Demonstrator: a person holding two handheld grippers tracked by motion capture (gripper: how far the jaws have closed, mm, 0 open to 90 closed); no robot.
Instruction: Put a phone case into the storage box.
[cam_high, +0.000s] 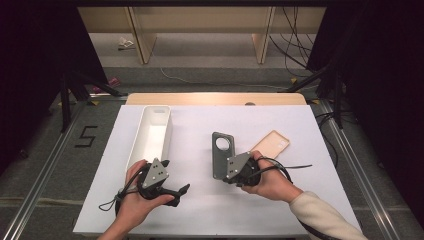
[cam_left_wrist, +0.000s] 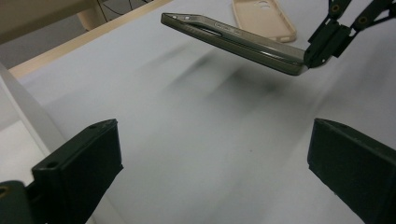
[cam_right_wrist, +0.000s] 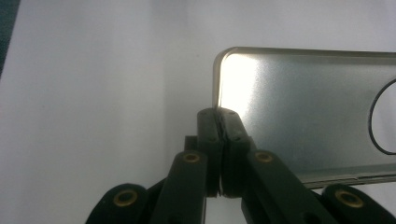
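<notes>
Grey phone case (cam_high: 220, 154): I hold it just right of the tabletop's centre, lifted clear of the white sheet and tilted, its camera hole toward twelve o'clock.
Right gripper (cam_right_wrist: 219, 122): my jaws are pressed together on the case's rim near a corner, at its six o'clock end.
Handling: it looks light, thin and somewhat springy, with a glossy inside (cam_right_wrist: 303, 116), so I judge it may swivel or slip in a corner pinch. A hold further along the long side wall would steady it.
Left gripper (cam_high: 176, 192): my jaws stand wide apart with nothing between them, low over the tabletop (cam_high: 200, 215) at seven o'clock.
White bin (cam_high: 161, 111): long and open-topped, at ten o'clock from the case.
Beige case (cam_high: 271, 143): lies flat at two o'clock, just beside the grey one.
</notes>
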